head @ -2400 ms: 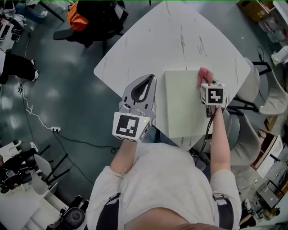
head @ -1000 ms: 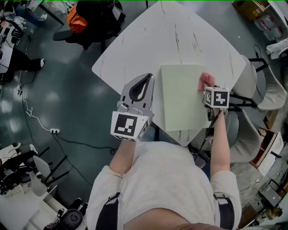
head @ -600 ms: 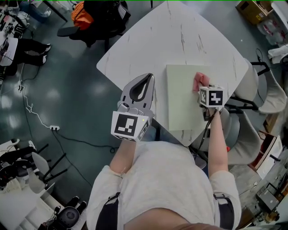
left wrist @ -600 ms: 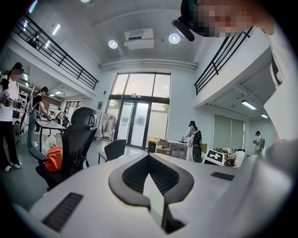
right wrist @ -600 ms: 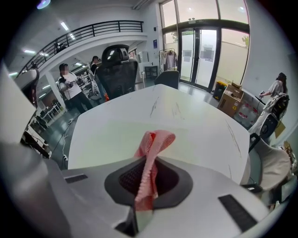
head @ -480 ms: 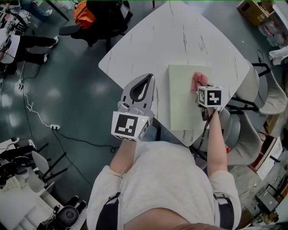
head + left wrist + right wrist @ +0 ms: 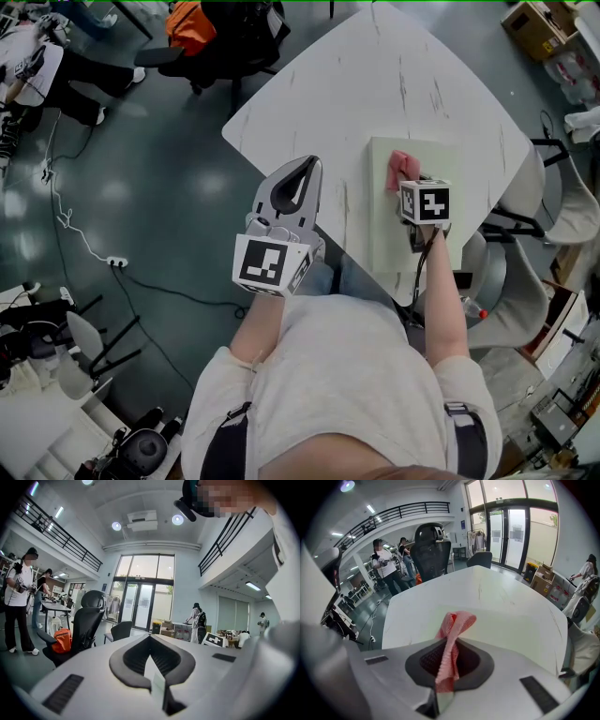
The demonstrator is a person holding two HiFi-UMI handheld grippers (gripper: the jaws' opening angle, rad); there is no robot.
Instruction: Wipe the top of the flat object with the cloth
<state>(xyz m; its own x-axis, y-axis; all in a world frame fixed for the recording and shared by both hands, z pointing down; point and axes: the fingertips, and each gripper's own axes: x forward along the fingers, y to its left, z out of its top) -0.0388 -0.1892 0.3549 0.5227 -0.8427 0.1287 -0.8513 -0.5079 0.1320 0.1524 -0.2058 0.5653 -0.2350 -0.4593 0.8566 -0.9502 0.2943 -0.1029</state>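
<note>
My right gripper point(image 7: 410, 187), arm stretched forward, pinches the pink cloth point(image 7: 397, 170) over the flat green board point(image 7: 389, 239); my left gripper point(image 7: 300, 178) hovers left of it, jaws pressed together

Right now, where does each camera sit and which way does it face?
Head view: on the head, facing steeply down at the table; shows torso, arms, left gripper, right gripper.
Left gripper view: on that gripper, facing across the room; its shut, empty jaws show.
Right gripper view: on that gripper, facing over the flat object; jaws shut on the cloth.
Shared: head and right gripper views both show the cloth.
</note>
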